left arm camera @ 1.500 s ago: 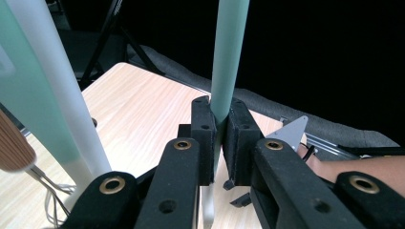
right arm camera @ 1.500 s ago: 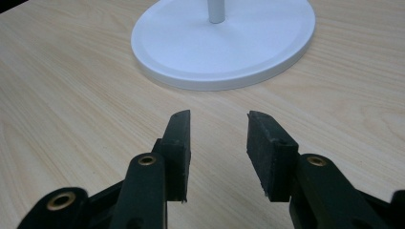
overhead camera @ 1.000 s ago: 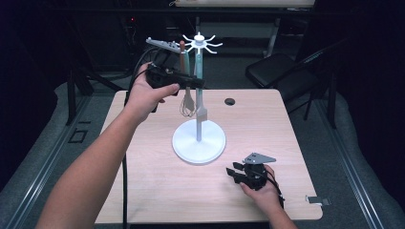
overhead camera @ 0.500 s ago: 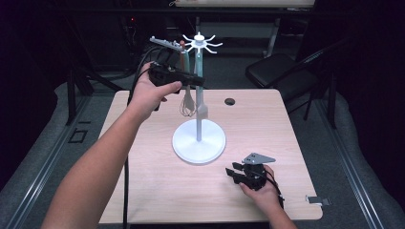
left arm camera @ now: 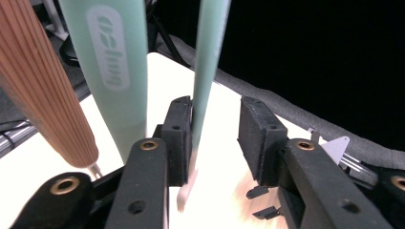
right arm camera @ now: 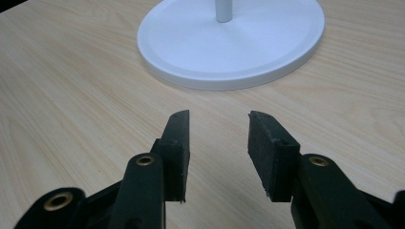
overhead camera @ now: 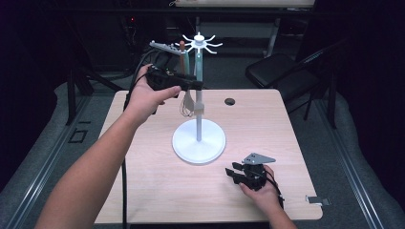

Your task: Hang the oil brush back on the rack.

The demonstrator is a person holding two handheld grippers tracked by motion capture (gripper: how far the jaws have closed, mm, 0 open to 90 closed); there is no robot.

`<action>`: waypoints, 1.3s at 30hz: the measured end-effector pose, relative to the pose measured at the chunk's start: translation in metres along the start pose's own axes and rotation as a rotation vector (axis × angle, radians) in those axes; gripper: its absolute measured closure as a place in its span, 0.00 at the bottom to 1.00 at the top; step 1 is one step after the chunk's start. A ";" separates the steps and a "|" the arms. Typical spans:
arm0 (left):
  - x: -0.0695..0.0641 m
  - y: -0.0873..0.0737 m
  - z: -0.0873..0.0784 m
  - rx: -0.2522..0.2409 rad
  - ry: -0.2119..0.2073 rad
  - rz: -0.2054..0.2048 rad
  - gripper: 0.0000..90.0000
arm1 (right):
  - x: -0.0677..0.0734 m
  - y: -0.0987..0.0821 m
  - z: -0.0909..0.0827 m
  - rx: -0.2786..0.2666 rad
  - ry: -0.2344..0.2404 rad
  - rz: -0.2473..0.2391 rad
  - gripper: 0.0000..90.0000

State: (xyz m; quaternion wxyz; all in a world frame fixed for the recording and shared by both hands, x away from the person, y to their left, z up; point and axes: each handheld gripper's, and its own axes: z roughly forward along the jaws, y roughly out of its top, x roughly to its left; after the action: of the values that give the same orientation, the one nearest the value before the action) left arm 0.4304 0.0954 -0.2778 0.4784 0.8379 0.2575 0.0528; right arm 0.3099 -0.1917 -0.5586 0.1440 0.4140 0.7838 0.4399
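Step in hand: hanging kitchen utensils on the white rack [overhead camera: 198,95]; the release looks just done. Left tool [overhead camera: 193,86] is up at the rack post, jaws have just been opening, now about half apart. In the left gripper view a thin mint-green utensil handle [left arm camera: 206,71] hangs between them, lying against the left-hand pad [left arm camera: 177,138], clear of the other, so not gripped. At 10 o'clock of it hang a wider mint handle [left arm camera: 112,71] with moulded lettering and a ribbed wooden handle [left arm camera: 43,86]. Right tool [overhead camera: 237,172] rests on the table [overhead camera: 143,191] at 4 o'clock of the rack base [right arm camera: 229,47], jaws well apart, nothing in them.

Next move, likely: back the left tool straight off without swinging the handle.

Materials: rack is smooth white, round flat base, thin post, spoked crown. Mint handles look like matte silicone; wood is grained and rounded. Table is pale laminate woodgrain. Pads are black rubbery blocks.
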 end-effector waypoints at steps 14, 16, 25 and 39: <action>0.003 -0.011 -0.011 0.017 0.053 0.001 0.66 | 0.000 0.000 0.000 -0.002 0.001 0.001 0.66; 0.004 -0.012 -0.013 0.019 0.062 -0.001 0.66 | 0.000 0.000 0.000 -0.003 0.001 0.002 0.66; 0.001 -0.019 -0.033 -0.006 0.115 0.002 0.64 | -0.001 0.001 -0.001 -0.010 0.002 0.010 0.65; 0.003 -0.067 -0.050 0.007 0.159 -0.019 0.56 | -0.007 0.002 -0.007 -0.025 -0.014 0.022 0.62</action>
State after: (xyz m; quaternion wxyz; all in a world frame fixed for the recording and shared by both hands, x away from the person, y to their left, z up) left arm 0.3907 0.1628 -0.3067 0.4540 0.8303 0.3026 0.1137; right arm 0.3111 -0.2003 -0.5540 0.1496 0.4239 0.7726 0.4483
